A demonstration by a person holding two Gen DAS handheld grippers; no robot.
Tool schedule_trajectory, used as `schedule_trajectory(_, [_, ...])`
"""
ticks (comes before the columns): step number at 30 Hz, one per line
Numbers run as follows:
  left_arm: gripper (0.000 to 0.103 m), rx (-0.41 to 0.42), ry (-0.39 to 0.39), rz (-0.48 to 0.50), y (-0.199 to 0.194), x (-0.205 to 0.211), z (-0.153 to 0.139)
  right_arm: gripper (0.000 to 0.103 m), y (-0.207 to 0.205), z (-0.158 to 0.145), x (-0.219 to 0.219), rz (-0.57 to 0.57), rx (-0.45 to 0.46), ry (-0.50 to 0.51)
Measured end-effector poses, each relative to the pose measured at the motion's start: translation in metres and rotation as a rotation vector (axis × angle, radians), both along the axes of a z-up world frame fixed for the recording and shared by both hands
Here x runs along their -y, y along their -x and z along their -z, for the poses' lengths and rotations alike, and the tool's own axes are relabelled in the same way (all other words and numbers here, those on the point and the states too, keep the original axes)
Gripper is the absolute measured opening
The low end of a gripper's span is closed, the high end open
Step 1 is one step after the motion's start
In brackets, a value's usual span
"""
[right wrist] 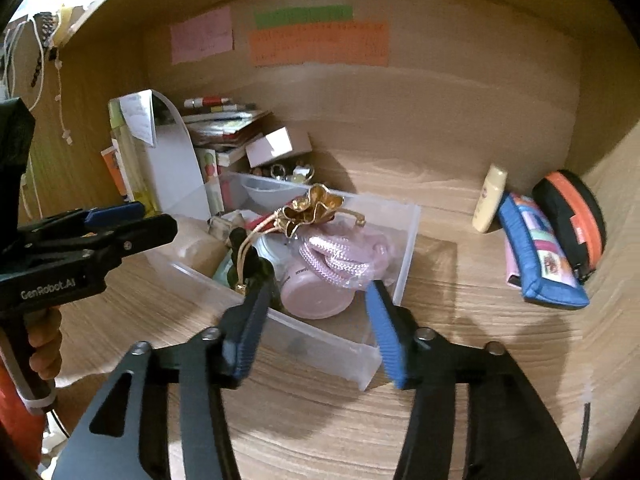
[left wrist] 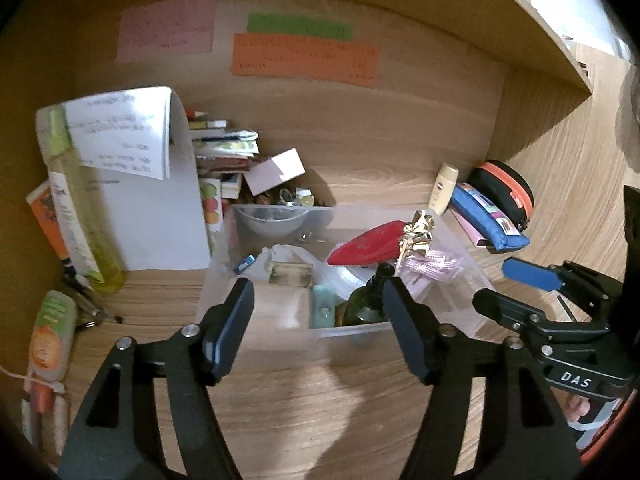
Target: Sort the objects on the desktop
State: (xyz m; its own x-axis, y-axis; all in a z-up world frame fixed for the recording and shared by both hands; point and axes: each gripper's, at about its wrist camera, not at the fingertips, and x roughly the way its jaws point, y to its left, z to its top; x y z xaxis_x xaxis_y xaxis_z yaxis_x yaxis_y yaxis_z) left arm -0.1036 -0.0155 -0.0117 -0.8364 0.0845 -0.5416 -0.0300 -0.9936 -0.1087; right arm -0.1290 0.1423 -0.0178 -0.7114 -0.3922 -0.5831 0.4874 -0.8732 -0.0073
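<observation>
A: Where is there room to pass?

B: The wooden surface (right wrist: 460, 360) lies bare in front of the clear bin (right wrist: 372, 364), and between the bin and the blue pouch (right wrist: 540, 264).

A: And what blocks the way?

B: The bin is heaped: a gold flower (right wrist: 316, 206) and pink cord (right wrist: 340, 256) stand above its rim. Left, a tall yellow bottle (left wrist: 92, 208) and white paper holder (left wrist: 160, 216) wall it in; behind, stacked books (left wrist: 224, 148). A shelf board (left wrist: 520, 20) closes overhead.

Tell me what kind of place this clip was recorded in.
Probably a home or dorm study desk set in a wooden alcove: paper notes stuck on the back panel, a stack of books, and a clear plastic bin of odds and ends.
</observation>
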Motion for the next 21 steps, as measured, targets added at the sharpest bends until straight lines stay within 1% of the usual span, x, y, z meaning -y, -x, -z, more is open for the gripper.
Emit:
schedule_trajectory(1, [0.072,-0.005,0.003,-0.005,-0.003,0.0,-0.001,0.06,-0.004,-0.003,-0.001,0.006,-0.013,-0.001])
schedule_trajectory(2, [0.076,-0.012,0.007,-0.012,-0.008,-0.001,-0.004,0.062,-0.007,-0.005,-0.001,0.009,-0.023,-0.001])
schedule_trajectory(4, [0.082,-0.02,0.012,-0.025,-0.014,-0.001,-0.006,0.071,-0.015,-0.01,-0.003,0.016,-0.045,0.004])
schedule_trajectory(9, [0.086,-0.038,0.033,-0.05,-0.033,-0.006,-0.014,0.084,-0.036,-0.023,-0.01,0.03,-0.097,0.03])
schedule_trajectory(10, [0.09,-0.045,0.037,-0.055,-0.036,-0.007,-0.015,0.085,-0.039,-0.025,-0.011,0.033,-0.104,0.034])
schedule_trajectory(11, [0.092,-0.058,0.038,-0.061,-0.042,-0.009,-0.017,0.085,-0.042,-0.026,-0.012,0.035,-0.11,0.036])
schedule_trajectory(13, [0.092,-0.072,0.044,-0.069,-0.05,-0.012,-0.02,0.087,-0.05,-0.029,-0.016,0.036,-0.12,0.044])
schedule_trajectory(17, [0.094,-0.102,0.074,-0.098,-0.063,-0.018,-0.024,0.088,-0.06,-0.032,-0.02,0.035,-0.123,0.062])
schedule_trajectory(21, [0.094,-0.101,0.077,-0.099,-0.071,-0.023,-0.023,0.088,-0.068,-0.034,-0.026,0.036,-0.119,0.085])
